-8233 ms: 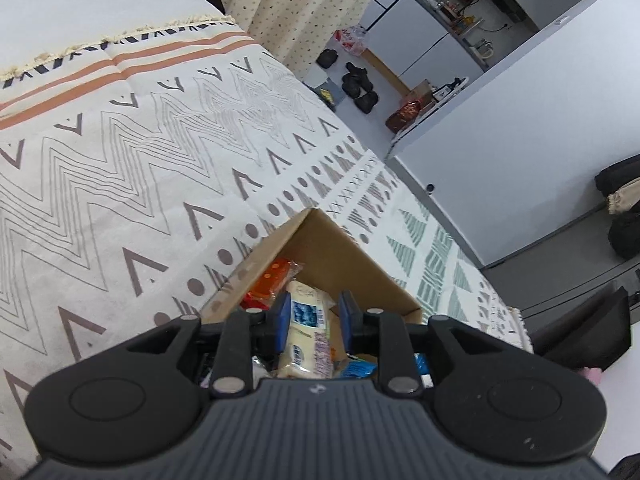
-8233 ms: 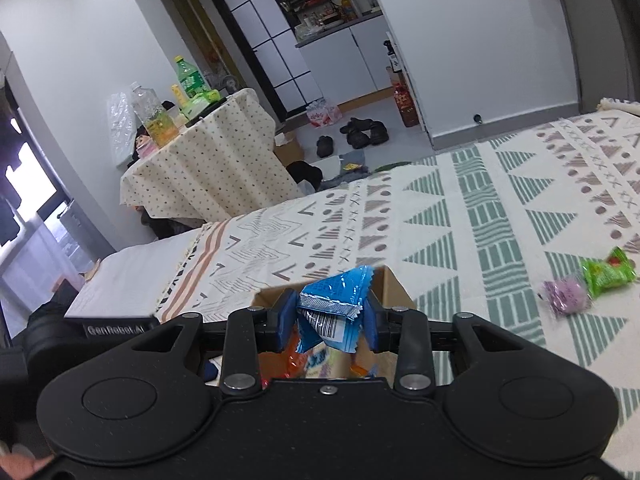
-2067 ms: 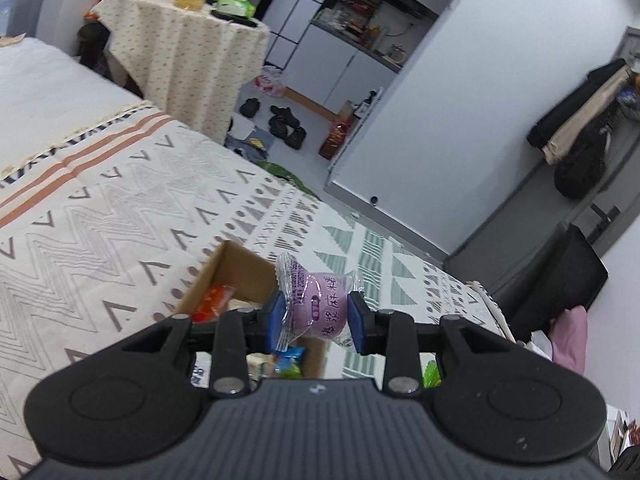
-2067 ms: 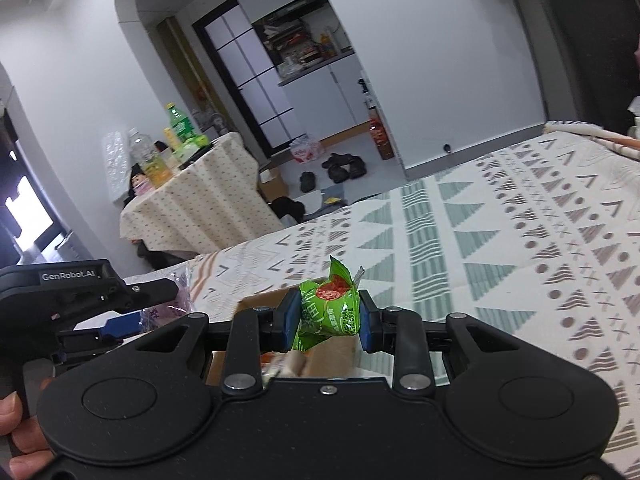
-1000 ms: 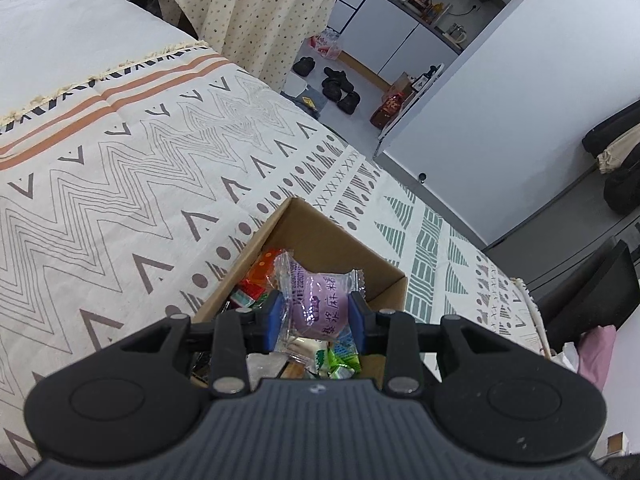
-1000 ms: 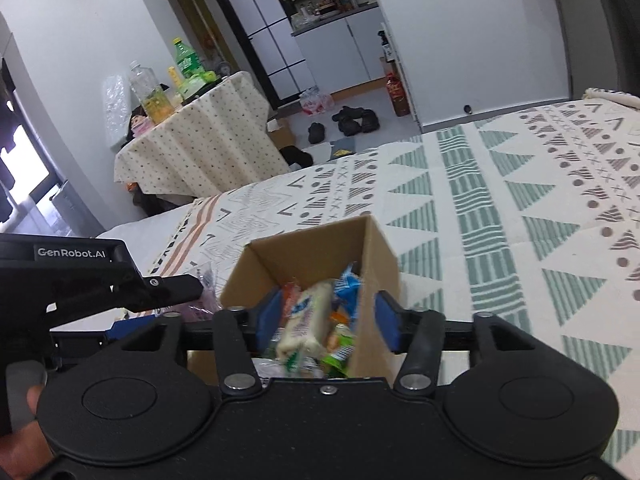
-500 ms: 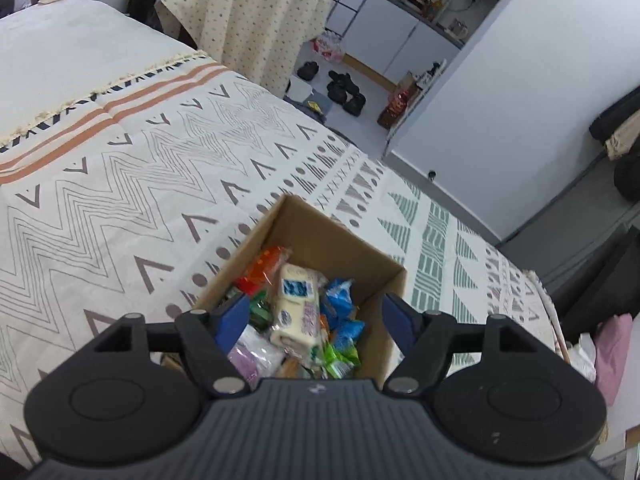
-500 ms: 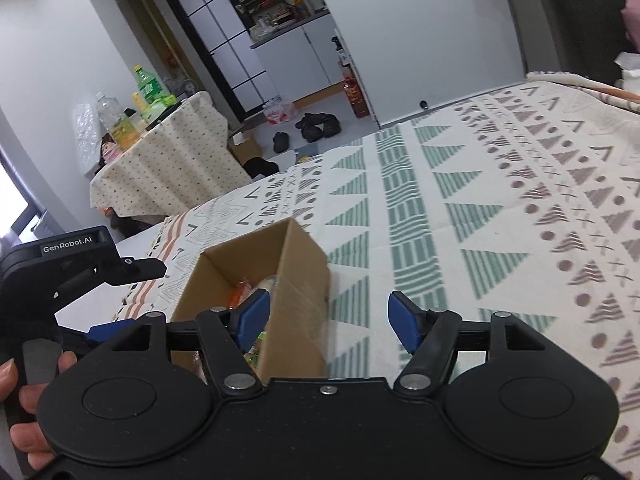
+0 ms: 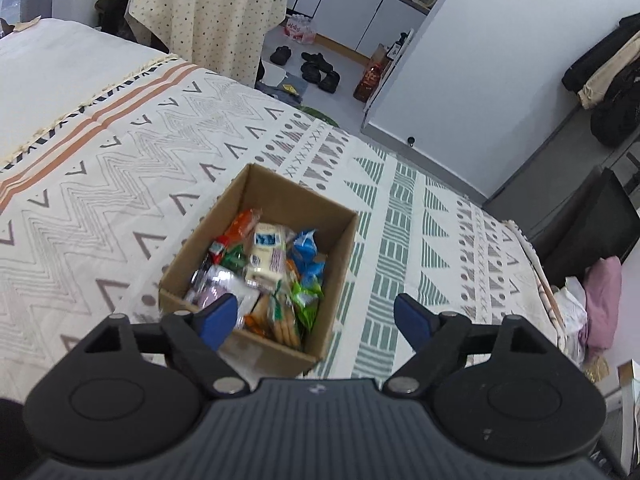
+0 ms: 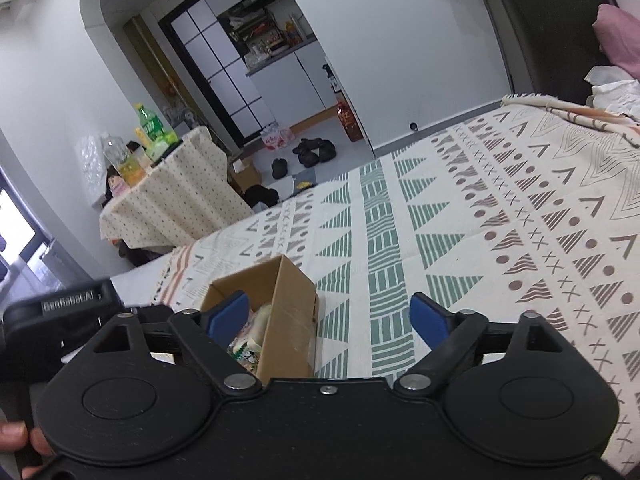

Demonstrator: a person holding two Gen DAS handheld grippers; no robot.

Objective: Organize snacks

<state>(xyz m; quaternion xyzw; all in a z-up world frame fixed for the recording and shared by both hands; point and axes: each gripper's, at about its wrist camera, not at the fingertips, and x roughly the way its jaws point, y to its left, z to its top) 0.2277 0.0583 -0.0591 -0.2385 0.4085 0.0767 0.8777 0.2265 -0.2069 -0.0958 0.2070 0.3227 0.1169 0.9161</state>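
Observation:
An open cardboard box (image 9: pixel 338 248) stands on the patterned bedspread (image 9: pixel 120 168) and holds several snack packets: a cream packet (image 9: pixel 266 256), blue packets (image 9: pixel 306 246), a green one (image 9: pixel 306 294), an orange one (image 9: pixel 240 228) and a purple one (image 9: pixel 212 290). My left gripper (image 9: pixel 316 316) is open and empty, above the box's near edge. My right gripper (image 10: pixel 330 316) is open and empty, to the right of the box (image 10: pixel 294 308). The left gripper's body (image 10: pixel 68 304) shows at the right wrist view's left edge.
A table with a dotted cloth (image 9: pixel 208 12) and bottles (image 10: pixel 152 128) stands beyond the bed. Shoes (image 9: pixel 316 68) lie on the floor near a white wall. A pink cloth (image 9: pixel 600 300) and a dark chair (image 9: pixel 588 224) are at the bed's right side.
Both grippers have pulled back and up from the box, with the jaws spread wider. The purple packet let go half a second ago lies in the box.

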